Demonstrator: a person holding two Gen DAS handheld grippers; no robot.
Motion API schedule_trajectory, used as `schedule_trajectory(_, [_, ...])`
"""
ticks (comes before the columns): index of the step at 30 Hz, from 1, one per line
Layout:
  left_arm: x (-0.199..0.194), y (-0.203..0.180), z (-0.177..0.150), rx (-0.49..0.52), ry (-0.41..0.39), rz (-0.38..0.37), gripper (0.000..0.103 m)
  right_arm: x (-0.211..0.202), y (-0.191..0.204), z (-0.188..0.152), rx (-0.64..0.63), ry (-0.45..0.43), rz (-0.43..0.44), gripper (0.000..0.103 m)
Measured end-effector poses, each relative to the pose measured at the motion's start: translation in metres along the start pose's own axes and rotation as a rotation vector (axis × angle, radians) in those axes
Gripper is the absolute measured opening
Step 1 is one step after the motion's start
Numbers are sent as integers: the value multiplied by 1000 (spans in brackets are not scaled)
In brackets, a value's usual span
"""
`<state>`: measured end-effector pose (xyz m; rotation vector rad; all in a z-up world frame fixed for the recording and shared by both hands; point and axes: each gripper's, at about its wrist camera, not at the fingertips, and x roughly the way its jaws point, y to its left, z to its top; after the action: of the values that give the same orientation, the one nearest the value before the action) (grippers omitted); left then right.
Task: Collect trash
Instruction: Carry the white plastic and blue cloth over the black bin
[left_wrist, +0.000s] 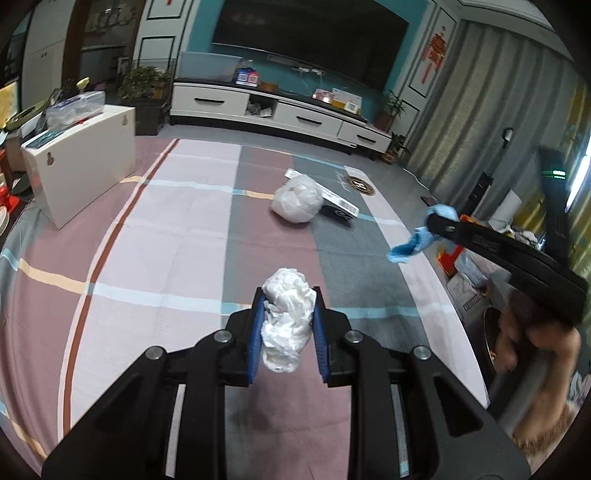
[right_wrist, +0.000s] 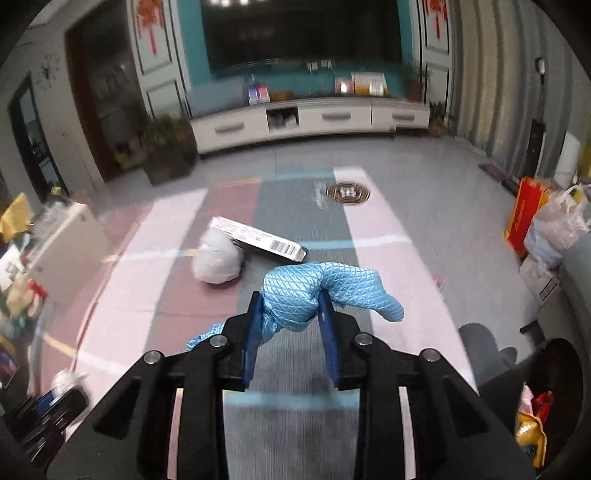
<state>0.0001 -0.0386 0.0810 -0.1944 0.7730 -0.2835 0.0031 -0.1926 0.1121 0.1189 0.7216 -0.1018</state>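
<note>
White tissue (left_wrist: 286, 319) is clamped in the left hand-held gripper (left_wrist: 288, 299); blue cloth (right_wrist: 314, 295) in the right hand-held gripper (right_wrist: 290, 301). Both grips should be kept firm until a bin is reached.

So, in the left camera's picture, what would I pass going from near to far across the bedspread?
Crumpled white tissue in the left hand-held gripper → white plastic bag → round dark emblem → TV cabinet.
</note>
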Motion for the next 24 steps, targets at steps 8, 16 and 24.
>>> schedule_trajectory(8, [-3,-13,-6,40,-3,-10,25,-51,6,-44,31,-56,18,31])
schedule_trajectory(16, [-4,-14,-7,43,-2,-9,25,-45,-4,-50,71,-57,39,31])
schedule_trajectory(24, [-2,-19,-11,63,11,-7,25,-44,-9,-56,73,-42,27,32])
